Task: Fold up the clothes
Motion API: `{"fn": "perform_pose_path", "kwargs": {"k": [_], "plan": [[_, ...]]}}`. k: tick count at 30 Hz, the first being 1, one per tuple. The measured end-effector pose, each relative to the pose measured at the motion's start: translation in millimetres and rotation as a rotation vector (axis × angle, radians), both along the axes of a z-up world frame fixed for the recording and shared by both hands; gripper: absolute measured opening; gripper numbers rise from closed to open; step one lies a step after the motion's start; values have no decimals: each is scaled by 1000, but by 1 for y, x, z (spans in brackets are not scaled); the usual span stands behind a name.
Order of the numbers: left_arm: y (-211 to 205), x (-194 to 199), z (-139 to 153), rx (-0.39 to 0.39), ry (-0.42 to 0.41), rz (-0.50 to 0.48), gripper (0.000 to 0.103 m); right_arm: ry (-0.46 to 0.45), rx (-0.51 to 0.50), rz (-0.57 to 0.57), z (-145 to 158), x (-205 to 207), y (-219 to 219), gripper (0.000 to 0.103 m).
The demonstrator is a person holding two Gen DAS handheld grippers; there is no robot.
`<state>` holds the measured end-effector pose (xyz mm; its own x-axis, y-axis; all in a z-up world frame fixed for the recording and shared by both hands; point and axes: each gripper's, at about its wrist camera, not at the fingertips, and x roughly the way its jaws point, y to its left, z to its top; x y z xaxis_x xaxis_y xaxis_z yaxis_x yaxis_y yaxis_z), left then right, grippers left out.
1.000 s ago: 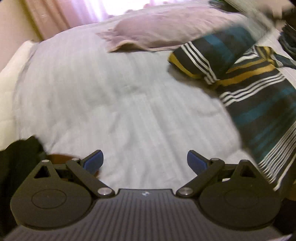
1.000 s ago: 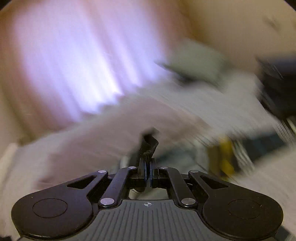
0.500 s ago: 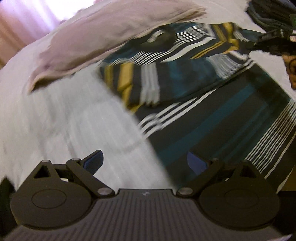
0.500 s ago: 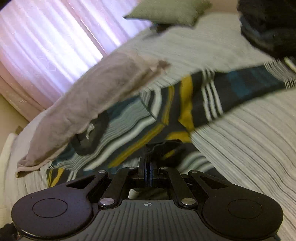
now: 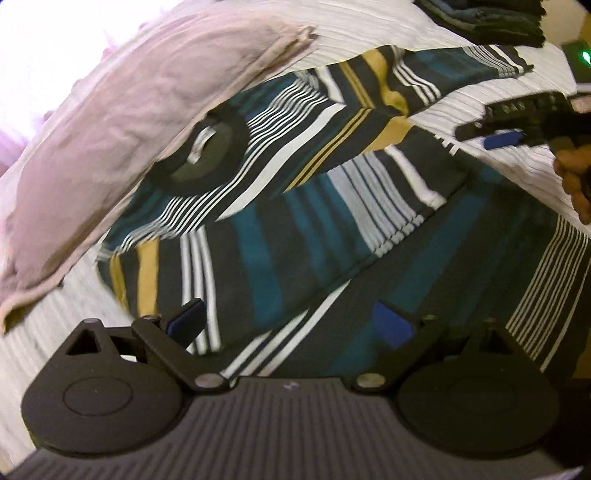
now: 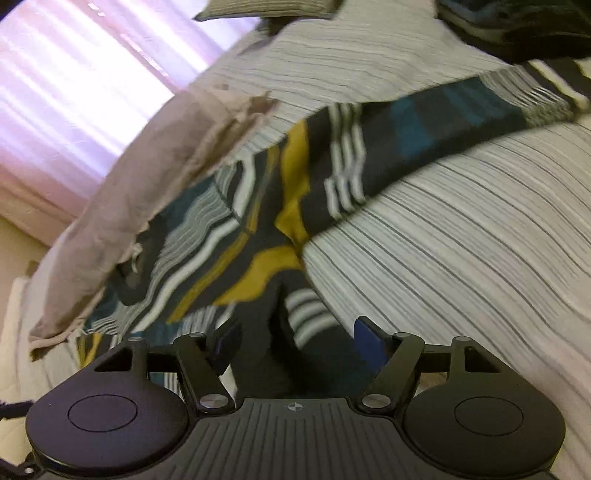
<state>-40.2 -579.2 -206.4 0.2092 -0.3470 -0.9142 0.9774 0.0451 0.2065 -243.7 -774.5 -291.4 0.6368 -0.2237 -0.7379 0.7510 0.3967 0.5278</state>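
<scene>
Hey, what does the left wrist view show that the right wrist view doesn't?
Only the left wrist view shows the right hand-held gripper from outside, open over the bedspread, with the hand holding it, and a green light. Only the right wrist view shows the curtain and a cushion. Both show the striped shirt spread flat, its collar under the pink pillow, and a dark clothes pile.

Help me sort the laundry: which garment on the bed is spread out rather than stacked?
The striped sweater, teal, black, white and mustard, lying open across the bed. The dark clothes sit stacked at the far corner.
</scene>
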Motion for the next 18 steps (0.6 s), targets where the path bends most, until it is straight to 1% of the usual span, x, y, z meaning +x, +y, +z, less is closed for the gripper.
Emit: {"fn": "perform_pose_path", "kwargs": {"k": [2,3,4,6,7,8,9,11,12,13,15,18], "plan": [[-13,-3,-5,1,-3,-17,95,-5,-6,46,-6,14,-8,69],[-19,-5,-7,1,-2,-20,95,-2,-8,78,-10,23,-12,52],[-24,-6,-9,1,-2,-23,95,2,-11,110,-15,32,-16,44],[-34,-9,-14,1,-1,-28,95,22,-27,146,-23,45,-20,39],[-37,-10,-15,2,0,-30,95,33,-36,164,-27,51,-22,31],[-40,-12,-17,4,0,-32,95,58,-39,180,-29,57,-24,5],[-42,-13,-18,7,-1,-36,95,58,-50,186,-26,57,-26,2],[-43,-16,-20,8,-6,-44,95,56,-74,199,-19,58,-29,2],[-43,-17,-19,5,-7,-43,95,40,-122,200,-11,56,-30,0],[-43,-17,-19,3,-6,-42,95,29,-152,189,-5,53,-31,0],[-44,-15,-21,6,4,-31,95,34,-162,163,-7,49,-36,0],[-45,-14,-26,21,14,-31,95,86,-94,152,-30,47,-43,1]]}}
